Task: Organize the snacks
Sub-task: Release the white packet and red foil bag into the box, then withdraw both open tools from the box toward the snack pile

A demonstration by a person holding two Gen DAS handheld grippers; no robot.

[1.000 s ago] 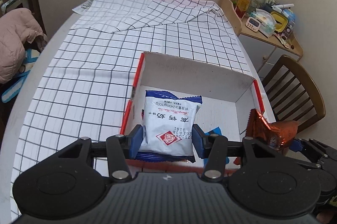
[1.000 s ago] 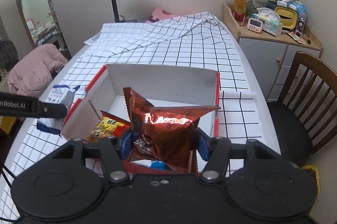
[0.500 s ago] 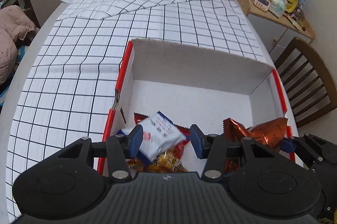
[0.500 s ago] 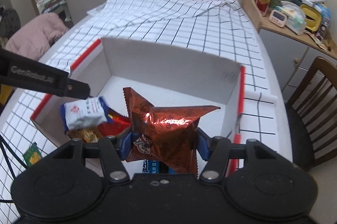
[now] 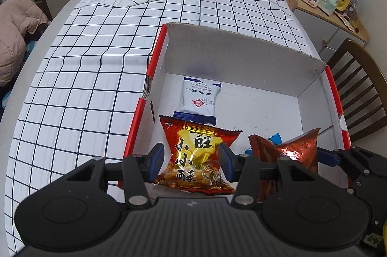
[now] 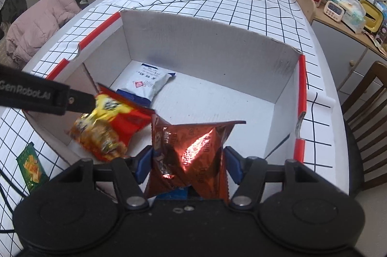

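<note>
Over the near end of the box (image 5: pixel 241 56), at about 6 o'clock, both claws are pointing down. The right gripper (image 6: pixel 187 160) is pinching the copper bag (image 6: pixel 193 148) with a pad touching each side. Its jaws have just been opening, so the pinch is looking loose. The left gripper (image 5: pixel 191 160) is spread partway. The red and yellow bag (image 5: pixel 196 150) is showing between its pads, but the left pad is not pressing on it. The white packet (image 5: pixel 198 97) is lying flat on the box floor toward 12 o'clock.

I am thinking the copper bag could slip out crooked and flop onto the blue packet (image 5: pixel 274 137) under it, because it is puffy and slippery. The left claw could also be hooking the red and yellow bag and dragging it up as it lifts away. The green packet (image 6: pixel 30 168) is lying outside the box at 8 o'clock and could get forgotten.

The box is sitting on a white checked tablecloth (image 5: pixel 96 51) that is bunching up at 12 o'clock. A wooden chair (image 5: pixel 358 78) is standing at 3 o'clock, a cluttered cabinet (image 5: pixel 326 32) at 2 o'clock, and a pink coat (image 5: pixel 14 39) at 9 o'clock.
</note>
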